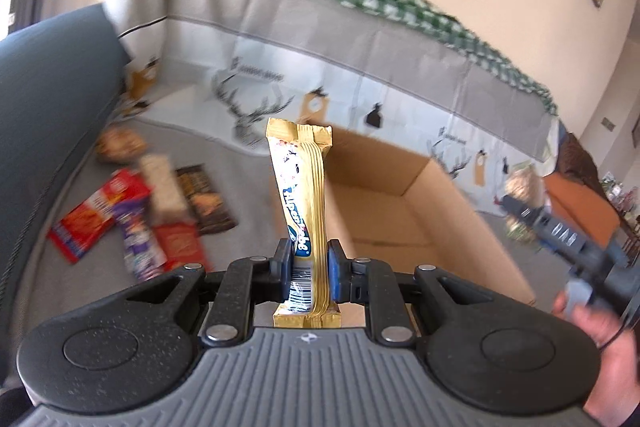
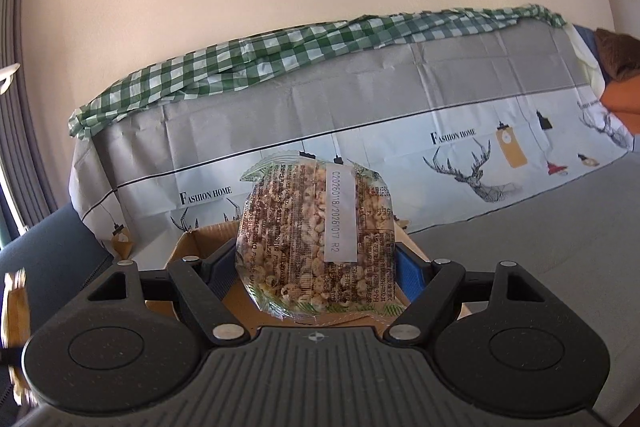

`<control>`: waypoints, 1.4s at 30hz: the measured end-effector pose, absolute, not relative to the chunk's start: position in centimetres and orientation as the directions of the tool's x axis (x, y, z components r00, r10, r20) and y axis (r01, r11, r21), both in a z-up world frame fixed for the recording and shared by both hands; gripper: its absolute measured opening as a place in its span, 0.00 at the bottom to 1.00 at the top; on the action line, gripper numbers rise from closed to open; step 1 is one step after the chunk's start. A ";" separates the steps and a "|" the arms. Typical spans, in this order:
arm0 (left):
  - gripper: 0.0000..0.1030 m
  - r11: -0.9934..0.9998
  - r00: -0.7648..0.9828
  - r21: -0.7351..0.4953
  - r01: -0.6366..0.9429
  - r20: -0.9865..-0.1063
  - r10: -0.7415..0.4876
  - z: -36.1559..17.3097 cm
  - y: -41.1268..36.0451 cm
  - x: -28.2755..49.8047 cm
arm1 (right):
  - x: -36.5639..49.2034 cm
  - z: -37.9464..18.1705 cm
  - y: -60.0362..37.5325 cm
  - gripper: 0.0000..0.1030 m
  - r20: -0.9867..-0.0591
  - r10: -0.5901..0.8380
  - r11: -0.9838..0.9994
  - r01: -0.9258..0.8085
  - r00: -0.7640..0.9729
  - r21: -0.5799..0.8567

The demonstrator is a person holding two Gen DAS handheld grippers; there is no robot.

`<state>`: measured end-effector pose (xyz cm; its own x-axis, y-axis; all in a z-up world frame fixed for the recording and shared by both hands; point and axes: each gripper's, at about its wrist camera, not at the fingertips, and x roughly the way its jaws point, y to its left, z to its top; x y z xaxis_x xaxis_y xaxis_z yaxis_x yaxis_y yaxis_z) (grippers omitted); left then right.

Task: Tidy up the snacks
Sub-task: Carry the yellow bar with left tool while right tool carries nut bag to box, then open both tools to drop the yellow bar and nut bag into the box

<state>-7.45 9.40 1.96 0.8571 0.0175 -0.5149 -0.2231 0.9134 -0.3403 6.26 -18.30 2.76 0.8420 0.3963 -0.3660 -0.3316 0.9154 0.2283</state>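
My left gripper (image 1: 307, 273) is shut on a gold and white wafer bar packet (image 1: 300, 195), held upright above the near left corner of an open cardboard box (image 1: 452, 227). My right gripper (image 2: 316, 273) is shut on a clear round pack of puffed rice snack (image 2: 316, 239), held above the same box (image 2: 192, 247). The right gripper also shows in the left wrist view (image 1: 520, 203), at the box's right side with its pack. Several snack packets (image 1: 136, 215) lie in a loose pile on the grey sofa seat left of the box.
A sofa back draped with a deer-print cloth (image 2: 460, 155) and a green checked cloth (image 2: 280, 55) runs behind the box. A dark grey armrest (image 1: 48, 99) is at the left. Cushions (image 2: 620, 75) lie at the far right.
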 end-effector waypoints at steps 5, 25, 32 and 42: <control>0.19 0.927 0.879 -0.335 -0.167 -0.476 -0.014 3.8 6.3 -4.6 | 5.8 2.8 -18.2 0.77 -0.353 0.397 0.916 -0.342 0.847 0.209; 0.19 0.950 0.892 -0.295 -0.104 -0.450 -0.042 6.2 0.7 1.7 | 5.5 2.7 -18.4 0.78 -0.333 0.404 0.912 -0.348 0.852 0.218; 0.19 0.949 0.890 -0.297 -0.101 -0.454 -0.048 6.3 0.2 2.4 | 5.5 2.7 -18.5 0.78 -0.331 0.406 0.912 -0.351 0.852 0.214; 0.19 0.951 0.891 -0.296 -0.092 -0.451 -0.054 6.6 -0.1 2.6 | 5.6 2.8 -18.5 0.78 -0.337 0.406 0.912 -0.349 0.850 0.217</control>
<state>2.65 -0.08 6.58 0.8911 -0.0536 -0.4507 -0.0924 0.9508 -0.2957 5.59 -18.48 2.79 0.8496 0.4055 -0.3373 -0.3489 0.9116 0.2173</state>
